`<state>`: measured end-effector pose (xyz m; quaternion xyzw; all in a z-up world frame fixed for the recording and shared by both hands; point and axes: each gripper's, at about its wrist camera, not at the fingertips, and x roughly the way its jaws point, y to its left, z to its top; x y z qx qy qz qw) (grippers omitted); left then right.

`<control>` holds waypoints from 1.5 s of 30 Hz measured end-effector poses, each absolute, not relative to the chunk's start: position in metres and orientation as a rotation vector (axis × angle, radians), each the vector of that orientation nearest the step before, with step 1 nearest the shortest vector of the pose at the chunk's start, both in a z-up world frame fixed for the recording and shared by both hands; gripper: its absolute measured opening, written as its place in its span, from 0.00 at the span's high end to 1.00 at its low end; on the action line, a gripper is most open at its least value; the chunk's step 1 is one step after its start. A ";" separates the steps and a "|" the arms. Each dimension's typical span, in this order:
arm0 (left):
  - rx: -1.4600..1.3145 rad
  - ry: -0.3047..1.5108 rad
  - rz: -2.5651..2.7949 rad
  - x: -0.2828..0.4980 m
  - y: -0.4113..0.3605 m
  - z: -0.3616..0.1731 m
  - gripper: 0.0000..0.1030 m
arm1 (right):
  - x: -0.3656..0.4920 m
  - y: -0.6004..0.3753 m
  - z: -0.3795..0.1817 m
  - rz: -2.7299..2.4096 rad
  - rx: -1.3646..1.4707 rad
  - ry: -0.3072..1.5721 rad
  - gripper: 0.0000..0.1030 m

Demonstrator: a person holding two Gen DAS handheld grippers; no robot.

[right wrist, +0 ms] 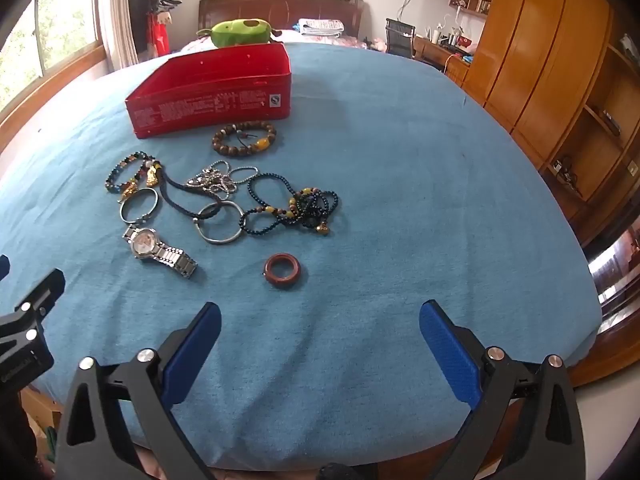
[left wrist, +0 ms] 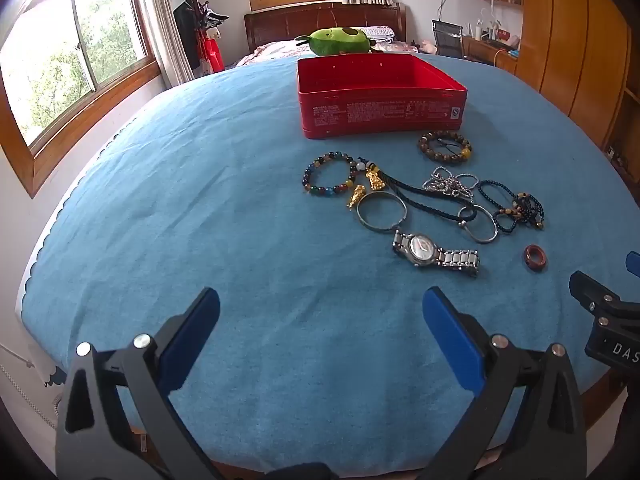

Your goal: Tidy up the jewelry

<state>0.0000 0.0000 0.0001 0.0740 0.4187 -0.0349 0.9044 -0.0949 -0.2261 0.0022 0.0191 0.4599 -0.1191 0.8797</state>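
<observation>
left gripper (left wrist: 320, 316) spread wide, nothing between the blue pads, low in the frame over bare blue cloth (left wrist: 160, 220). right gripper (right wrist: 320, 328) same: wide apart, empty, bottom of its view, pointing at the pile. both sit level, short of the jewelry, touching none of it.

left to right in the left wrist view: multicolour bead bracelet (left wrist: 330, 174) mid-frame, gold charms (left wrist: 366, 188) just beside it on a dark cord (left wrist: 424, 200), silver bangle (left wrist: 381, 210) below them, watch (left wrist: 434, 254) lying flat nearest the left gripper, chain heap (left wrist: 448, 182), second bangle (left wrist: 480, 226), dark bead strand (left wrist: 516, 208), red-brown ring (left wrist: 536, 258) alone at right. brown bead bracelet (left wrist: 445, 147) lies apart, just in front of the red tin (left wrist: 380, 114), upper centre.

tin is open-topped, no jewelry visible inside, so likely the drop target; sorting looks unstarted. cord, chain and second bangle overlap, probably need untangling. loose pieces first makes sense: ring (right wrist: 282, 266) is nearest the right gripper, watch (right wrist: 160, 250) suits the left.

green plush (left wrist: 340, 41) behind the tin, upper centre.
</observation>
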 end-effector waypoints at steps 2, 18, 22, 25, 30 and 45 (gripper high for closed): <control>0.152 0.866 -0.073 0.000 0.000 0.000 0.03 | -0.095 -0.226 0.002 -0.249 0.041 0.959 0.03; 0.149 0.865 -0.074 0.001 0.000 0.001 0.03 | -0.095 -0.228 0.004 -0.252 0.040 0.955 0.03; 0.149 0.865 -0.075 0.000 0.000 0.000 0.03 | -0.094 -0.226 0.003 -0.252 0.040 0.955 0.03; 0.149 0.865 -0.074 0.000 0.000 0.000 0.03 | -0.093 -0.226 0.002 -0.252 0.041 0.956 0.03; 0.149 0.864 -0.074 0.000 0.000 0.000 0.03 | -0.093 -0.226 0.003 -0.252 0.041 0.955 0.03; 0.150 0.866 -0.075 0.001 0.002 0.001 0.03 | -0.091 -0.226 0.004 -0.253 0.042 0.956 0.03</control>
